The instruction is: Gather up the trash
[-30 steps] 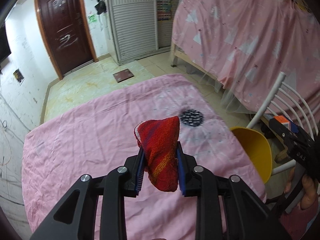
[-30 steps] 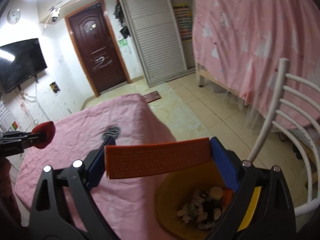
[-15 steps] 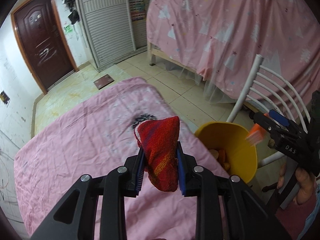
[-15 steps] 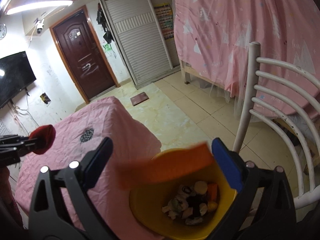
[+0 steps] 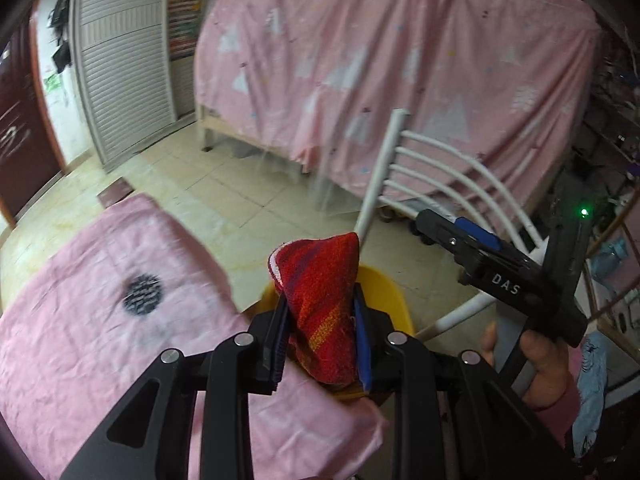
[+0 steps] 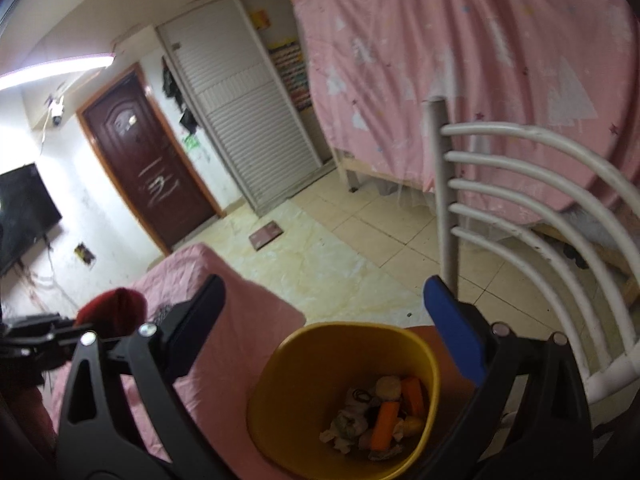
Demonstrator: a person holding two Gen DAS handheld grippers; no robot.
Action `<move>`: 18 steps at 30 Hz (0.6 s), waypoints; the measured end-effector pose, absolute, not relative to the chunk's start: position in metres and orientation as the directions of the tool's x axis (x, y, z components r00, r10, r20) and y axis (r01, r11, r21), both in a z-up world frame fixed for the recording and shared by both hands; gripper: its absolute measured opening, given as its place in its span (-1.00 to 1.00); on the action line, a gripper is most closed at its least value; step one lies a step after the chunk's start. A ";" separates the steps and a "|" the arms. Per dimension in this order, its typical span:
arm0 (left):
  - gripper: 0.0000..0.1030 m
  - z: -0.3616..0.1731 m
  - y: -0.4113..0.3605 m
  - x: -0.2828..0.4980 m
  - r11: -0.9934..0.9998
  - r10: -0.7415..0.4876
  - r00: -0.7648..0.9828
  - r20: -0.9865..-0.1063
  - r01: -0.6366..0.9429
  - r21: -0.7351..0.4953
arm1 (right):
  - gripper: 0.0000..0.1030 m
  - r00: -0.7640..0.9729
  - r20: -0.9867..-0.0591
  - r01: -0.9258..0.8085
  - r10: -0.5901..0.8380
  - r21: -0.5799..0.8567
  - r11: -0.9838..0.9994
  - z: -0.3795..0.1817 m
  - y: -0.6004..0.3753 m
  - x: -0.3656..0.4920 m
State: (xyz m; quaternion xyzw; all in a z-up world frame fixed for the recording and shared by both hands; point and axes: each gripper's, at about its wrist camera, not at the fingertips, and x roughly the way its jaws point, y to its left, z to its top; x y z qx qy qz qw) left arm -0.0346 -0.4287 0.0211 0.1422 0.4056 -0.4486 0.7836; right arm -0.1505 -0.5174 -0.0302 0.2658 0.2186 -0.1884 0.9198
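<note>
My left gripper is shut on a red and orange striped cloth and holds it over the near edge of the yellow bin. The cloth also shows in the right wrist view, at the left. My right gripper is open and empty above the yellow bin. An orange strip lies in the bin on top of mixed trash. In the left wrist view the right gripper is at the right, beyond the bin.
A pink-covered table lies to the left of the bin. A white slatted chair stands right beside the bin. A pink curtained bed fills the back. A tiled floor, a brown door and a TV lie beyond.
My right gripper opened and the orange strip dropped into the yellow bin. My left gripper carried the red cloth rightward from over the table to the bin.
</note>
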 end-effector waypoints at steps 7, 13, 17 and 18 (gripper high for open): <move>0.19 0.015 -0.456 -0.044 0.505 -0.604 0.212 -0.769 0.847 -0.163 | 0.86 0.835 -0.480 0.490 -0.268 0.430 0.758 -0.029 -0.529 -0.167; 0.25 0.016 -0.452 -0.048 0.510 -0.600 0.228 -0.766 0.848 -0.147 | 0.86 0.837 -0.482 0.485 -0.258 0.438 0.757 -0.030 -0.530 -0.164; 0.30 0.021 -0.442 -0.041 0.528 -0.607 0.239 -0.758 0.834 -0.160 | 0.88 0.840 -0.484 0.472 -0.243 0.435 0.767 -0.029 -0.524 -0.159; 0.31 0.021 -0.440 -0.041 0.532 -0.608 0.242 -0.756 0.831 -0.162 | 0.88 0.842 -0.484 0.468 -0.240 0.433 0.770 -0.029 -0.522 -0.157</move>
